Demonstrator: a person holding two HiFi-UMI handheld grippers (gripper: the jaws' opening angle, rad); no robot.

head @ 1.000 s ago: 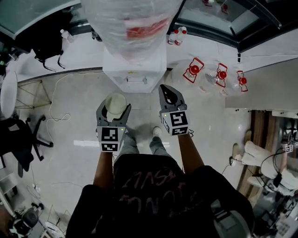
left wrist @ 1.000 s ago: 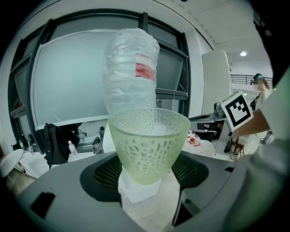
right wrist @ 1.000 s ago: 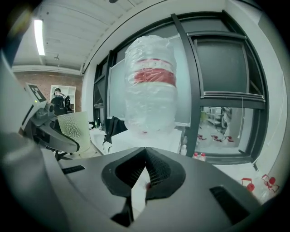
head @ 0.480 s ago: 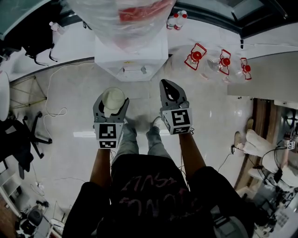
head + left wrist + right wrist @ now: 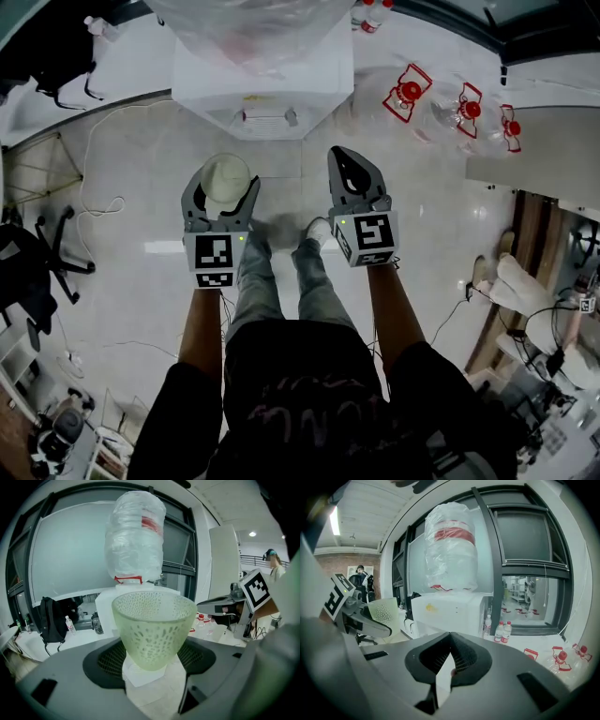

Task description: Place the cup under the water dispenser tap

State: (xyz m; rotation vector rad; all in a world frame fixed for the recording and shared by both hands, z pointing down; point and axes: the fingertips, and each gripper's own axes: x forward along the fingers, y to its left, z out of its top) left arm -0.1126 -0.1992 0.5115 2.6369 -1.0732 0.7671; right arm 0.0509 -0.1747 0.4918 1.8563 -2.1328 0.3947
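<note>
The white water dispenser (image 5: 265, 89), with a plastic-wrapped bottle (image 5: 253, 28) on top, stands ahead of me on the floor (image 5: 141, 216). My right tongs (image 5: 345, 164) are closed on nothing. My left tongs (image 5: 223, 187) grip the pale green dimpled cup (image 5: 228, 176) upright in the air, apart from the dispenser.

No text legible, red label (image 5: 149, 523) on dispenser bottle (image 5: 131, 550) blurred, shirt print (image 5: 305, 412) unreadable
</note>
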